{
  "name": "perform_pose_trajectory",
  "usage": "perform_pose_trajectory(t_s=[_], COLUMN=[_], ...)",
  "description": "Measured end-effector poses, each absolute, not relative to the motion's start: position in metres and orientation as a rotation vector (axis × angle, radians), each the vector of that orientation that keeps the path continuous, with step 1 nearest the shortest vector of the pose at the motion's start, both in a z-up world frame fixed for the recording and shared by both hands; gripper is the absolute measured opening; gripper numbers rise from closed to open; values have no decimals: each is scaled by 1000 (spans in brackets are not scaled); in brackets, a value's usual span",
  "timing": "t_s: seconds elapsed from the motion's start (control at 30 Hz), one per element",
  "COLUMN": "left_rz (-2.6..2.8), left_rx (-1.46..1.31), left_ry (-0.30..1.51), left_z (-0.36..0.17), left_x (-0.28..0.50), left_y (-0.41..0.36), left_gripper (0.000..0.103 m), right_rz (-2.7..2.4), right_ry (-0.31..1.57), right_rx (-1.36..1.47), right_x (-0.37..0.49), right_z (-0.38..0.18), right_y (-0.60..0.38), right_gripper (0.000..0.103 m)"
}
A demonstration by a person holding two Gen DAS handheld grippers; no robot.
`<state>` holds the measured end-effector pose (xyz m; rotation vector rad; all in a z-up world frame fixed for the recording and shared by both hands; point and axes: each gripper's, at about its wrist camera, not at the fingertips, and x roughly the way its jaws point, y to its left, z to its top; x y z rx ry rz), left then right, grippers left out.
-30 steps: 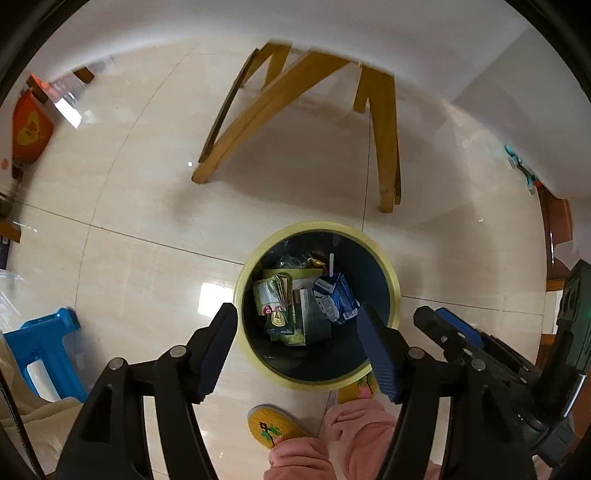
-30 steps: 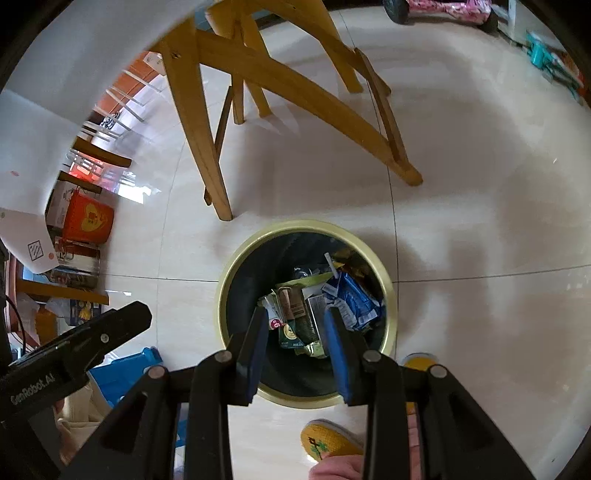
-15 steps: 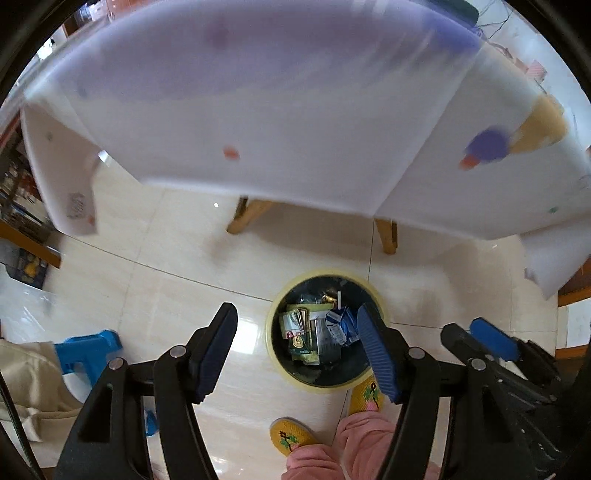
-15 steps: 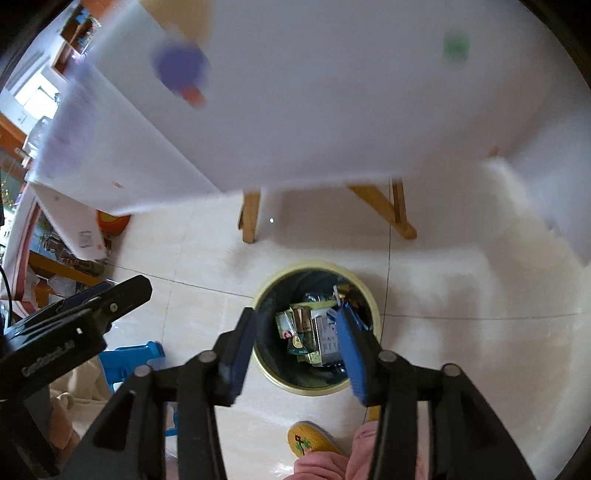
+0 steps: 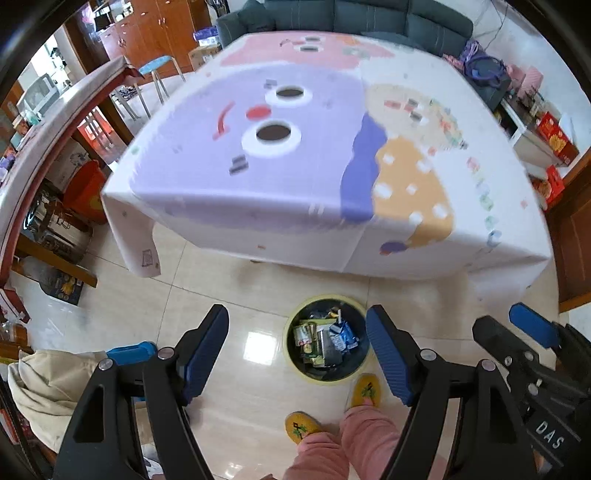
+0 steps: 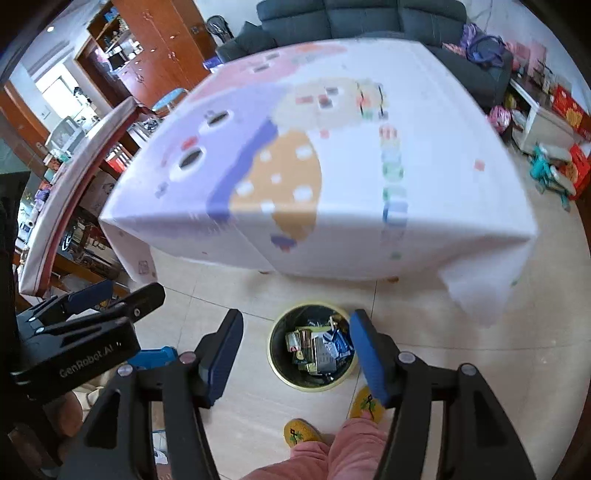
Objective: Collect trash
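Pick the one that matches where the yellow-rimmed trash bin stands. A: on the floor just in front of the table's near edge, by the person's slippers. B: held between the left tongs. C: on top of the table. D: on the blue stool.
A: the trash bin stands on the tiled floor below the near edge of the table, close to the yellow slippers, with wrappers inside.

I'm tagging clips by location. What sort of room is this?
Most likely a home living or dining room: a sofa behind a table with a cartoon-print cloth, wooden cabinets, tiled floor, and a bin of wrappers by the person's slippers.
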<state>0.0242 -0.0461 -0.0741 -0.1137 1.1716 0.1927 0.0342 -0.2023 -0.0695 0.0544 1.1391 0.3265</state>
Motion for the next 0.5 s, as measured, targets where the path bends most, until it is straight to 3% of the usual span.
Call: perform_pose_trajectory(t_s=[0.1, 0.5], left_rz=[198, 147], left_rx=[-129, -121], left_ry=[1138, 1050], left_z=[-49, 21], left_x=[19, 21], left_y=[-46, -71], left_gripper=[80, 81], right_rz=[336, 268], right_ry=[1096, 1010], right_rx=[47, 58], right_x=[41, 53], right_z=[-41, 14], right_y=[-205, -222], right_gripper=[61, 61])
